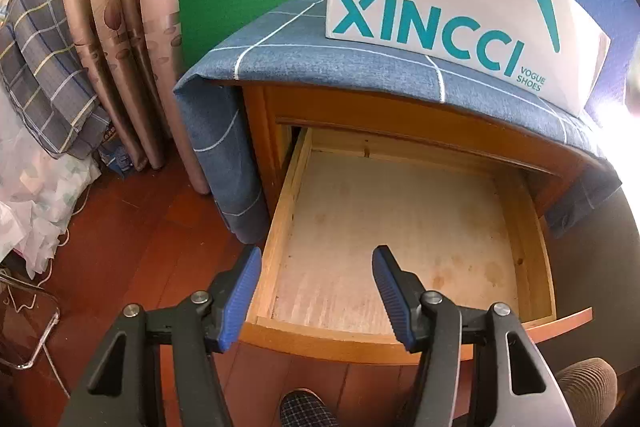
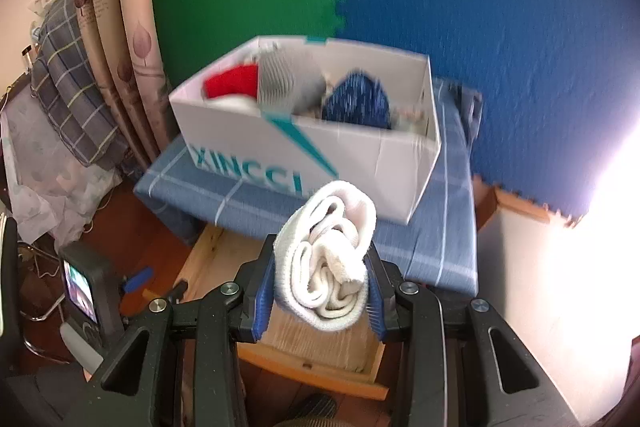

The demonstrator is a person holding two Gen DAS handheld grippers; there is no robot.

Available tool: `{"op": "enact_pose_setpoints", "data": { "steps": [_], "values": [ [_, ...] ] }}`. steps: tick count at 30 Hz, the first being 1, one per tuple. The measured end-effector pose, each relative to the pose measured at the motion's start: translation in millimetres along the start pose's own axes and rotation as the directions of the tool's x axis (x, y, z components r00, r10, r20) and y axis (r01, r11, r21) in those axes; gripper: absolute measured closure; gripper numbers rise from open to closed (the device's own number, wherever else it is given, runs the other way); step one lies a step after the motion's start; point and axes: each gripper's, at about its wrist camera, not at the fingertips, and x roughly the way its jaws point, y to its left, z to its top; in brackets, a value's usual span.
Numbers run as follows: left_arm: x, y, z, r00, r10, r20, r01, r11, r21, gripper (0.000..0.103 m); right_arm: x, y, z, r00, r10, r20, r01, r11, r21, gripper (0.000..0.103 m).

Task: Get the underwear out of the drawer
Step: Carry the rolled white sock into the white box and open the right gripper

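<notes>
Right wrist view: right gripper (image 2: 320,293) has its jaws clamped on a rolled white underwear bundle (image 2: 330,259), held above the open drawer (image 2: 316,347).
Left wrist view: left gripper (image 1: 318,297) hangs over the drawer's front left corner, jaws apart, nothing between them.
Drawer: pulled out, bare wooden bottom (image 1: 400,227) showing.
Cabinet top: blue checked cloth (image 2: 248,195) carrying a white shoe box (image 2: 360,155) with red, grey and blue clothes inside.
Behind: green and blue foam wall.

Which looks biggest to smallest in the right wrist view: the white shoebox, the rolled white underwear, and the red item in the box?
1. White shoebox
2. Rolled white underwear, enlarged by nearness to the camera
3. Red item
</notes>
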Motion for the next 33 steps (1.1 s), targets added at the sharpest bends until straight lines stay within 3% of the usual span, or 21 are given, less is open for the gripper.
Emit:
{"op": "enact_pose_setpoints", "data": {
  "steps": [11, 17, 25, 33],
  "values": [
    [0.5, 1.3, 1.0, 1.000, -0.002, -0.001, 0.002, 1.000, -0.003, 0.044, -17.4, -9.2, 88.0, 0.991, -0.040, 0.129, 0.039, 0.999, 0.013, 0.067],
    [0.4, 1.3, 0.9, 1.000, 0.005, 0.001, -0.005, 1.000, -0.008, 0.044, 2.7, -13.9, 134.0, 0.982, -0.089, 0.165, 0.086, 0.996, 0.030, 0.067],
    [-4.7, 12.9, 0.8, 0.999, 0.014, 0.029, -0.013, 0.998, -0.053, 0.044, 66.4, -30.1, 171.7, 0.982, -0.146, 0.122, 0.141, 0.989, 0.044, 0.067],
    [-2.8, 16.9, 1.1, 0.999, 0.027, 0.027, -0.025, 0.996, -0.080, 0.044, 127.9, -47.7, 186.0, 0.981, -0.189, 0.053, 0.186, 0.981, 0.045, 0.067]
  ]
}}
